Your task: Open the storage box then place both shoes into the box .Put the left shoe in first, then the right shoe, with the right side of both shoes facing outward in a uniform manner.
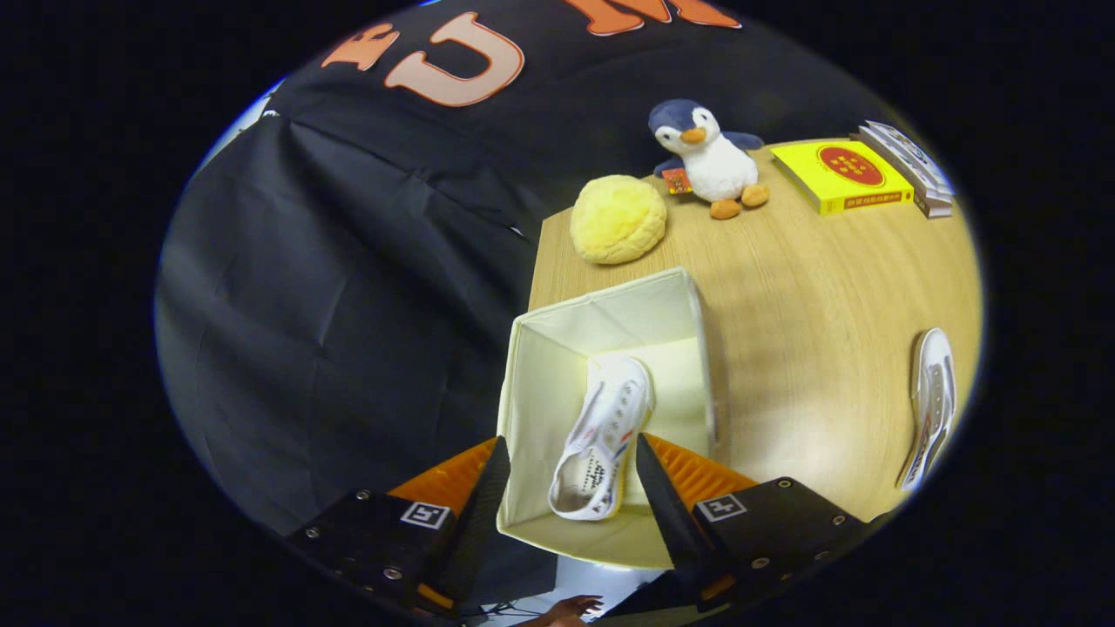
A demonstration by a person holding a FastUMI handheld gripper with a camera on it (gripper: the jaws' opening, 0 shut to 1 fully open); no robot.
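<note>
A cream fabric storage box (601, 300) stands open at the left edge of the wooden table (801, 305). One white sneaker (605, 435) lies inside it, heel toward me and toe toward the far wall. My gripper (571, 461) hovers above the near side of the box, open. The sneaker shows below the gap between the fingers, which stand wider than the shoe; I see neither finger pressing on it. The second white sneaker (932, 405) lies on its side on the table, well to the right of the box.
Beyond the box sit a round yellow plush cushion (618, 218) and a penguin plush toy (710, 161). A yellow book (841, 174) and a stack of books (910, 165) lie at the far right. A person's hand (566, 610) shows below the gripper.
</note>
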